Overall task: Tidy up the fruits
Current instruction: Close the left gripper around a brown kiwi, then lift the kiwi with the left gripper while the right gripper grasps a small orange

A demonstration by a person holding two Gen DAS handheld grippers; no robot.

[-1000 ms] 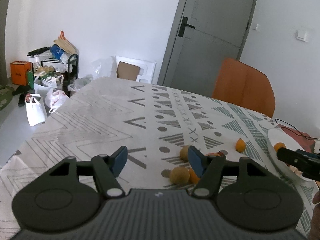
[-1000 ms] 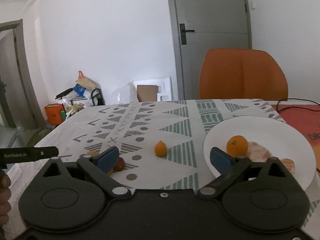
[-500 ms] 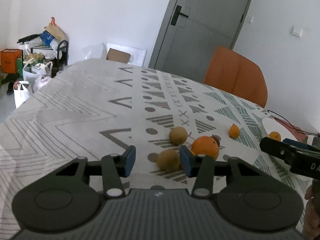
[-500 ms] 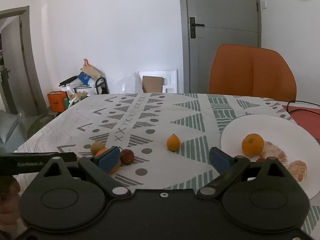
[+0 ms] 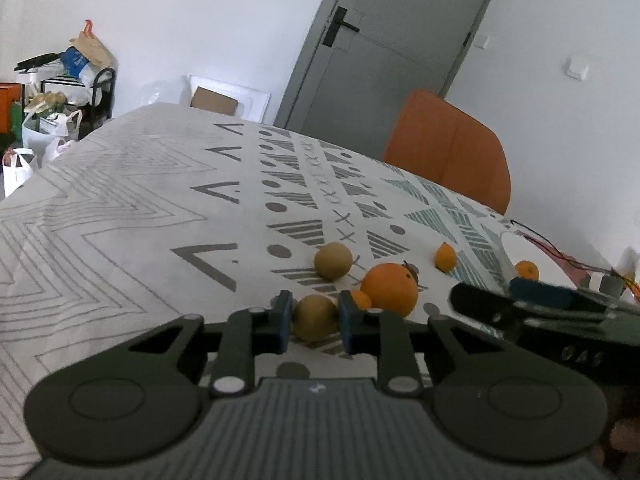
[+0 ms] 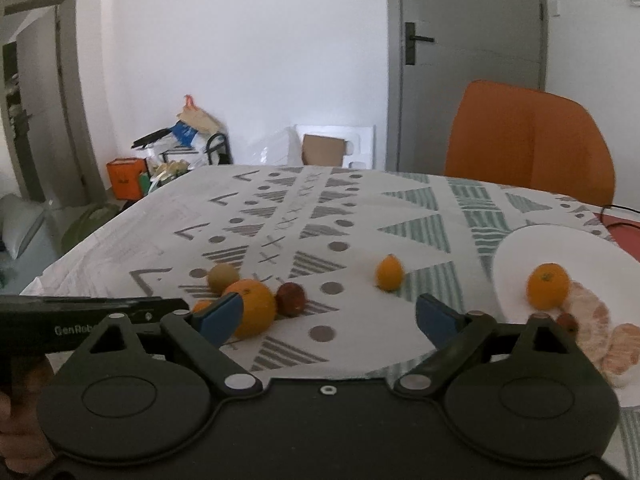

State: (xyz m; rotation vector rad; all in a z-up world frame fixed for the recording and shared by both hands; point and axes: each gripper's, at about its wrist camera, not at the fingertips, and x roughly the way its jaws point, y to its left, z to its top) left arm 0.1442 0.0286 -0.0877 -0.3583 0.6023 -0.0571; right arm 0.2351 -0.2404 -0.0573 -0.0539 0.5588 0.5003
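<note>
My left gripper has its blue pads closed around a tan round fruit on the patterned tablecloth. Beside it lie a large orange, a small orange fruit, a second tan fruit and a kumquat. My right gripper is open and empty, low over the cloth. Before it are the large orange, a dark red fruit, the kumquat and a white plate with an orange and peeled segments.
An orange chair stands behind the table's far edge. A red mat with a black cable lies at the right. Bags and a rack stand on the floor to the left. A grey door is behind.
My left gripper has moved forward and its jaws have closed from wide open onto the near tan fruit. My right gripper has swung left towards the loose fruit, staying open.
</note>
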